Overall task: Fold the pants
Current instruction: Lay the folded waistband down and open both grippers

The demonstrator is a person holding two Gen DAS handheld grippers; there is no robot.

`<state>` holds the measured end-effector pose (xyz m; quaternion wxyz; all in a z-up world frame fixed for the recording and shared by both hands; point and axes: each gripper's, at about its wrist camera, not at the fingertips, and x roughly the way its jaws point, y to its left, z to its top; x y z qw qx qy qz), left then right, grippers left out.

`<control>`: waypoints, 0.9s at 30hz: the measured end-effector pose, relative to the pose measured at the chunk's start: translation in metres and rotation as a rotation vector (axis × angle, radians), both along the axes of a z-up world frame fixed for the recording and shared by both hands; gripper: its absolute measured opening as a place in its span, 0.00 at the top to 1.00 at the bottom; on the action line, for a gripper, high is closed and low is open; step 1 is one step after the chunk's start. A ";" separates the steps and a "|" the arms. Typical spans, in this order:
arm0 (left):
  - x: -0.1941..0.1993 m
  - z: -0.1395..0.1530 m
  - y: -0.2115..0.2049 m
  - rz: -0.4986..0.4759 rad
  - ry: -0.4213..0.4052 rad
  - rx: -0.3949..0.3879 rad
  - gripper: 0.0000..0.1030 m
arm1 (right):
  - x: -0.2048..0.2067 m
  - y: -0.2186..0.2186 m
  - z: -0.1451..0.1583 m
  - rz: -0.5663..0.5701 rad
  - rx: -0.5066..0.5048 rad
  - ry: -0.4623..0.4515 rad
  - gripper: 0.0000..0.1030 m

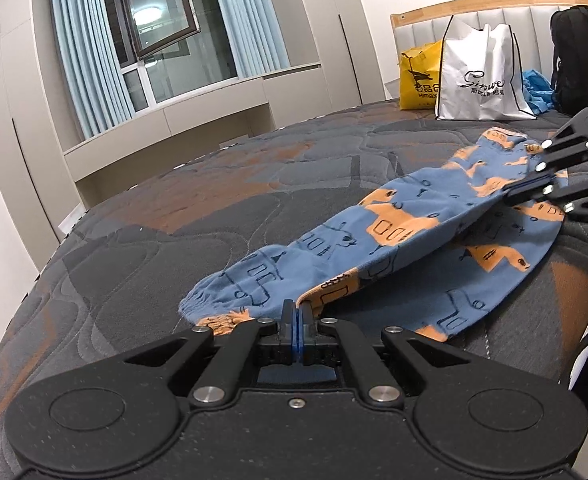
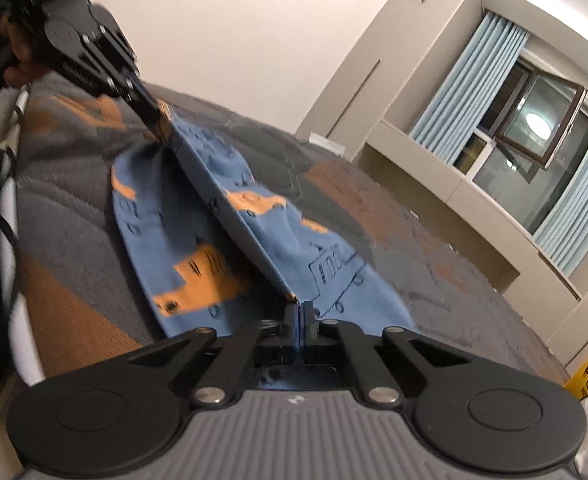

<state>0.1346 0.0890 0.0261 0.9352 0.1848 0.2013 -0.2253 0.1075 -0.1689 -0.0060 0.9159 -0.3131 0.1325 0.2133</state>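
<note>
Small blue pants (image 1: 393,216) with orange print lie on a grey and orange quilted mattress (image 1: 174,216). My left gripper (image 1: 297,308) is shut on the fabric edge near one leg cuff. At the right of the left wrist view, my right gripper (image 1: 509,196) pinches the pants near the waist end. In the right wrist view the right gripper (image 2: 298,308) is shut on the pants (image 2: 278,232), and the left gripper (image 2: 162,128) grips the far end. The upper layer's edge runs taut between both grippers, raised above the lower leg, which lies flat.
A yellow bag (image 1: 419,76), a white shopping bag (image 1: 481,76), blue cloth (image 1: 537,92) and a black backpack (image 1: 581,60) stand against the headboard (image 1: 493,0). The mattress edge drops off at the right. A window with blue curtains (image 1: 86,64) and beige cabinets line the far wall.
</note>
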 end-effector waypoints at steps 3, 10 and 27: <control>0.003 -0.005 0.007 0.006 0.035 -0.007 1.00 | -0.014 0.009 0.009 0.035 -0.028 -0.004 1.00; 0.011 -0.021 0.009 0.012 0.096 -0.002 1.00 | -0.016 0.025 -0.009 0.055 -0.088 0.066 1.00; 0.011 -0.027 0.015 0.056 0.158 -0.039 0.84 | -0.027 0.020 -0.015 0.070 -0.047 0.107 0.96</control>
